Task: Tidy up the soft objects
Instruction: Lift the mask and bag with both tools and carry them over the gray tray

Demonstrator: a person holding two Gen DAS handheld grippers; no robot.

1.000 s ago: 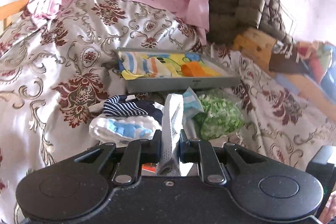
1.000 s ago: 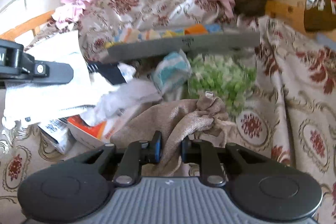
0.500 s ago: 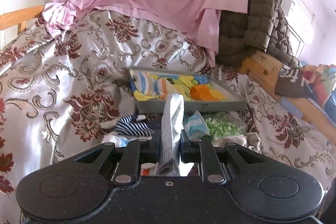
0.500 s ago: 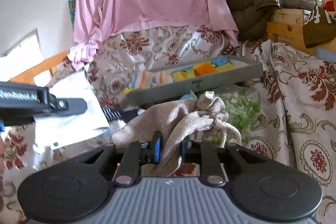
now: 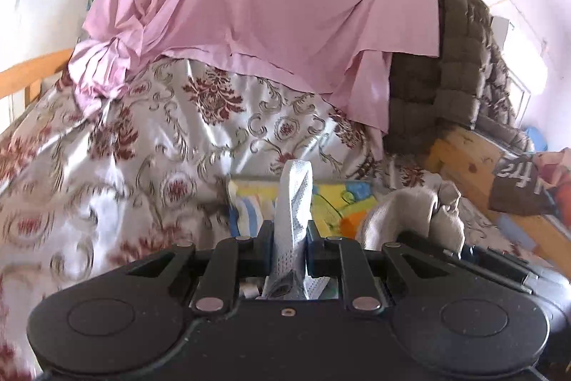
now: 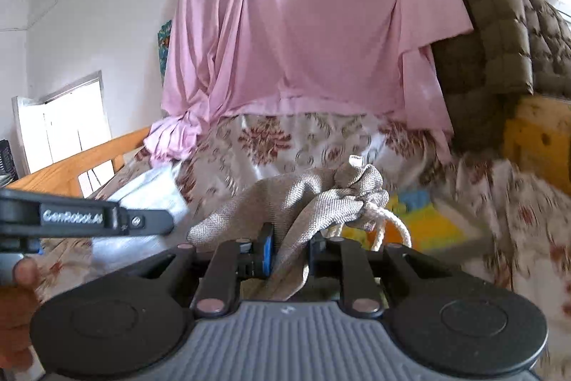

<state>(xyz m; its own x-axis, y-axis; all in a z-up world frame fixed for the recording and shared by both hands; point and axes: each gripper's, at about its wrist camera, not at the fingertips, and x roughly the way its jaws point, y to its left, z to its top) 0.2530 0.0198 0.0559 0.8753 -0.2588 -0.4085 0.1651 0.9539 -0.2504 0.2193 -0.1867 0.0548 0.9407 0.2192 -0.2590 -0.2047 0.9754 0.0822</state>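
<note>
The left claw's body (image 5: 289, 234) is hiding the lower end of the white cloth (image 5: 294, 202) and most of the colourful tray (image 5: 332, 199). Motion blur is smearing the floral bedspread (image 6: 528, 224) at the right edge, and a hand (image 6: 16, 313) is being cut off at the left edge.

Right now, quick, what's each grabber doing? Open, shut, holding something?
Left gripper: shut on the white dotted cloth.
Right gripper: shut on the beige drawstring bag.
</note>
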